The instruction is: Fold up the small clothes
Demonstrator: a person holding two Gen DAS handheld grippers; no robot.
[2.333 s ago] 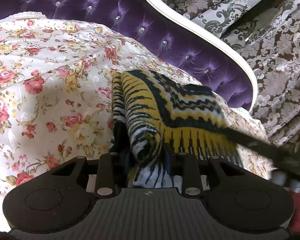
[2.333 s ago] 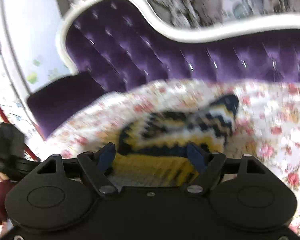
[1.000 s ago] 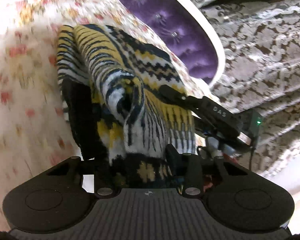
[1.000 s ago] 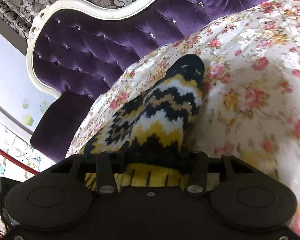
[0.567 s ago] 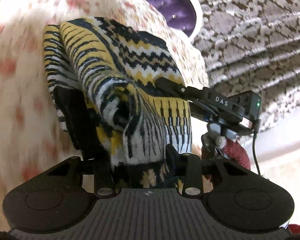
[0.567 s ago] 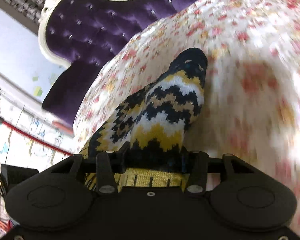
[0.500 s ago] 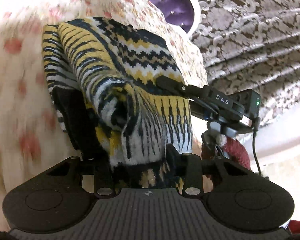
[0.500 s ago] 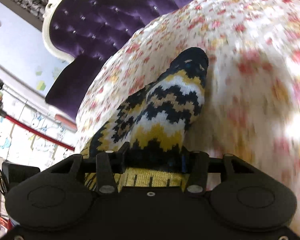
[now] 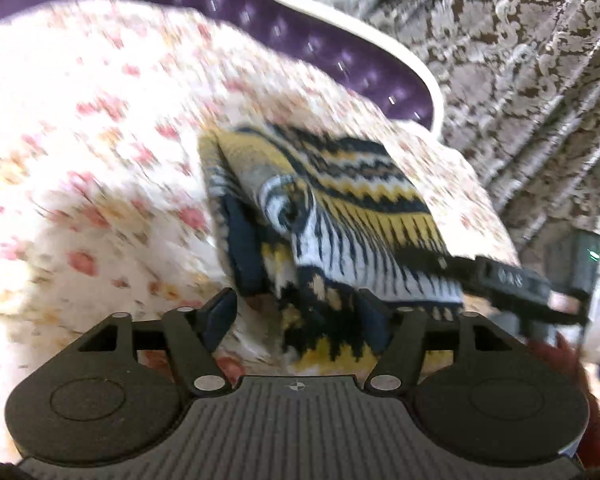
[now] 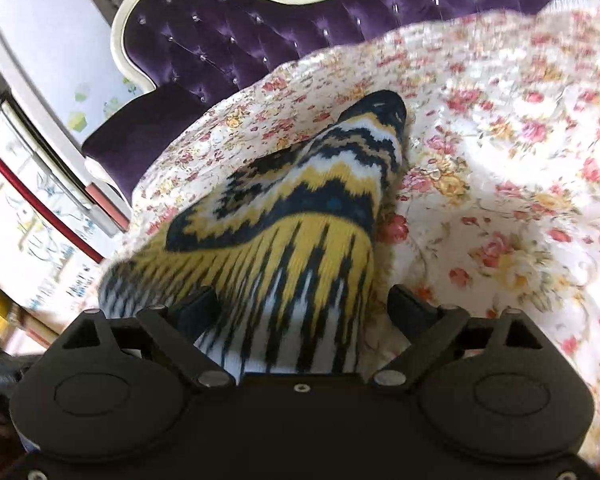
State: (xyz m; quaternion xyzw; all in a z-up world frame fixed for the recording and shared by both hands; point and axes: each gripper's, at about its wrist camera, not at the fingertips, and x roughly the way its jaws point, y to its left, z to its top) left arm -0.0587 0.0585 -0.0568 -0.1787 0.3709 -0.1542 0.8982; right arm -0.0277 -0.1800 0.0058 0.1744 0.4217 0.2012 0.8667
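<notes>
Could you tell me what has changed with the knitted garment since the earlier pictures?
Both claws, left and right, have just been opening and let go of the knitted garment, which lies between their fingers. It stays folded on the floral bedspread.

1. Left gripper (image 9: 298,314): jaws were clamped on the bunched edge of the knit garment (image 9: 340,216) half a second ago; they have just been opening, gap on the left side, cloth between them toward the right finger.
2. Right gripper (image 10: 300,312): jaws were tight on the garment's (image 10: 300,220) striped hem; they have just been opening wide, pads clear of the cloth, hem between them.
3. Garment was held up bunched; now lies folded flat on the floral bedspread (image 10: 500,160).
4. Both views backed off: more purple headboard (image 10: 260,32) visible, garment smaller in left view.
</notes>
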